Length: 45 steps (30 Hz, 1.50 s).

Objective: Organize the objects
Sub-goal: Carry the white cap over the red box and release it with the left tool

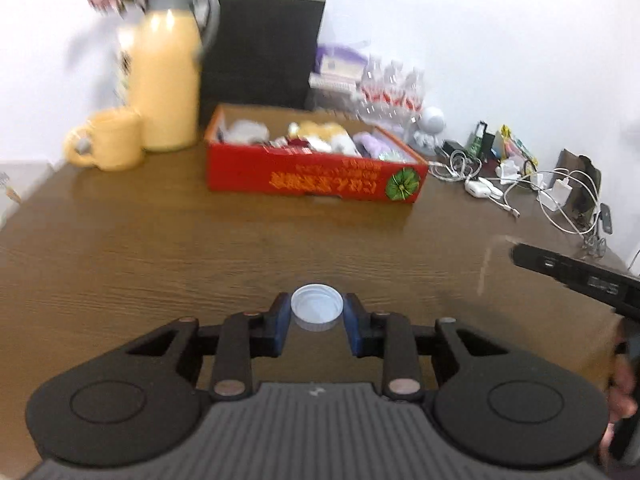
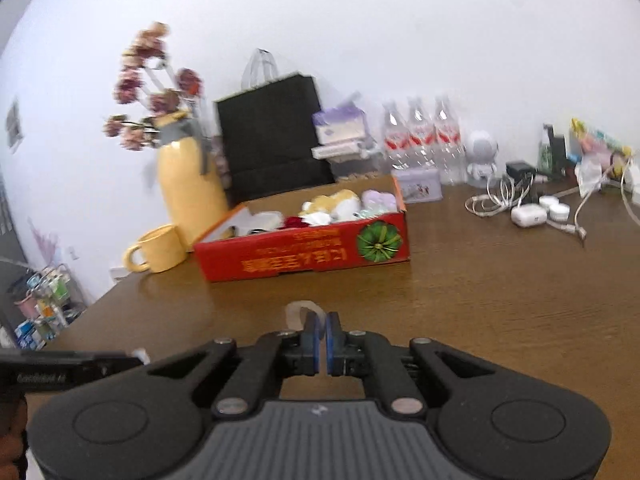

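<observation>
My left gripper (image 1: 317, 312) is shut on a white bottle cap (image 1: 317, 305), open side up, held over the brown table (image 1: 160, 248). My right gripper (image 2: 322, 330) is shut on a thin beige strip (image 2: 298, 312) that curls up out of the left of its fingertips. The same strip shows faintly in the left wrist view (image 1: 486, 264). A red cardboard box (image 1: 312, 178) (image 2: 304, 256) holding plush toys and small items stands ahead of both grippers, apart from them.
A yellow flask (image 1: 164, 80) and yellow mug (image 1: 106, 146) stand left of the box. A black paper bag (image 1: 260, 52) is behind it. Water bottles (image 2: 420, 136), a white robot figure (image 2: 482, 152), and chargers with cables (image 2: 528, 210) lie at the right.
</observation>
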Each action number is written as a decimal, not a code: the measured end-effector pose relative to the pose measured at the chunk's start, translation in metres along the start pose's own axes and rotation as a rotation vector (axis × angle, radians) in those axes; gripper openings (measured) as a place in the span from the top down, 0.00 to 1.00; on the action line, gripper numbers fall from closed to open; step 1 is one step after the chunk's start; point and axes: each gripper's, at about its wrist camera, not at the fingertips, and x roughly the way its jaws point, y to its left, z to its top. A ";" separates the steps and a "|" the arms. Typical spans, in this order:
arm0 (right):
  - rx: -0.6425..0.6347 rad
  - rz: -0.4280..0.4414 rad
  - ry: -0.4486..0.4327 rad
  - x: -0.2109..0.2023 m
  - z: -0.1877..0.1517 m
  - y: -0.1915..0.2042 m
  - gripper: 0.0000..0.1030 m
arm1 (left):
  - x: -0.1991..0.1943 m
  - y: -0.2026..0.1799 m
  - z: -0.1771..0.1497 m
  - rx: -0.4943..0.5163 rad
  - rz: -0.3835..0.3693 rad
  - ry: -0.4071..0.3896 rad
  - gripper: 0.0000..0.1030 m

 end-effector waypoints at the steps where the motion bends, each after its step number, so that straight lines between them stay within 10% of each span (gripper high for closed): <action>1: -0.017 0.005 -0.009 -0.013 -0.002 0.006 0.97 | -0.011 -0.002 -0.003 0.009 0.009 -0.018 0.72; 9: -0.070 0.038 -0.078 -0.082 -0.011 0.042 0.97 | -0.066 -0.021 -0.013 0.063 -0.036 -0.123 0.72; 21: -0.061 0.027 -0.044 -0.057 -0.002 0.040 0.97 | -0.031 -0.017 0.001 0.093 -0.061 -0.084 0.72; 35: -0.179 0.009 -0.017 0.125 0.150 -0.002 0.97 | 0.172 -0.033 0.168 0.223 -0.191 -0.008 0.72; 43: -0.248 -0.095 0.095 0.260 0.169 -0.022 0.96 | 0.300 -0.042 0.190 0.172 -0.204 0.151 0.71; 45: -0.224 -0.101 0.143 0.289 0.165 -0.033 0.94 | 0.318 -0.043 0.190 0.164 -0.193 0.156 0.52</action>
